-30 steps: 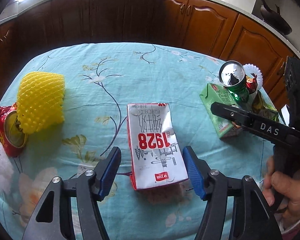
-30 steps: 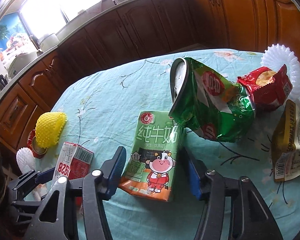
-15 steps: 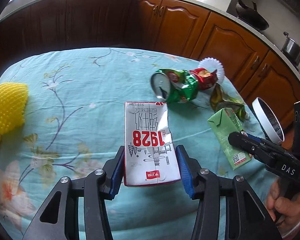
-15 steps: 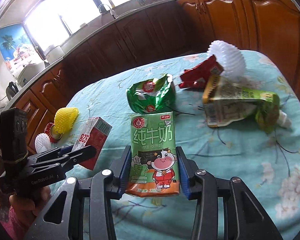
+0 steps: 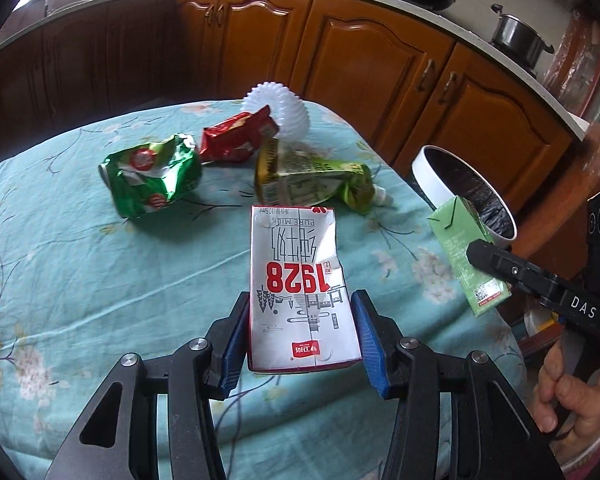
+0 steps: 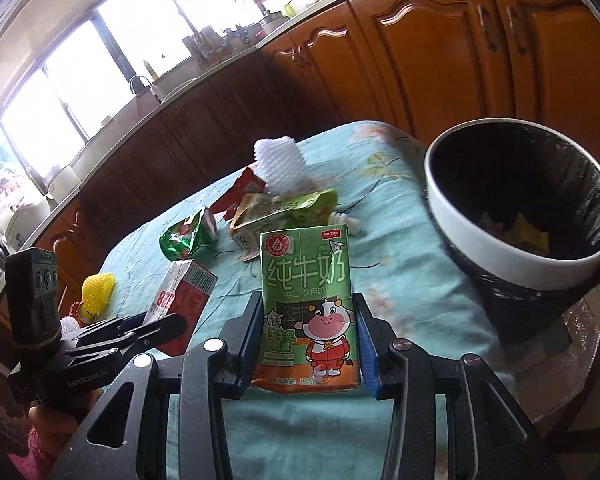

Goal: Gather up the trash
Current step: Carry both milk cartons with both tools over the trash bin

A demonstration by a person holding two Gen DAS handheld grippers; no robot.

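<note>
- Two cartons are held, one in each gripper. The left gripper (image 5: 300, 344) is clamped on the red-and-white milk carton (image 5: 298, 292), its blue pads pressed to the carton's two long sides near the base; its jaws have just been closing onto that carton.
- The carton's long axis runs straight out along the fingers, so its top end points away from the hand, toward the litter farther up the table (image 5: 80, 280).
- The right gripper (image 6: 306, 344) grips the green milk carton (image 6: 308, 304) the same way, pads on both long sides, the carton upright in the wrist view and its top pointing forward; its jaws have also just been closing on it.
- The trash bin (image 6: 500, 256) stands just beyond the table edge, ahead and to the right of the green carton. By the pictures, the right hand is the nearer to it.
- Farther off on the cloth lie a crushed green bag (image 5: 152, 176), a red wrapper (image 5: 236, 140), an olive-green pouch (image 5: 308, 184) and a white foam net (image 5: 280, 108).
</note>
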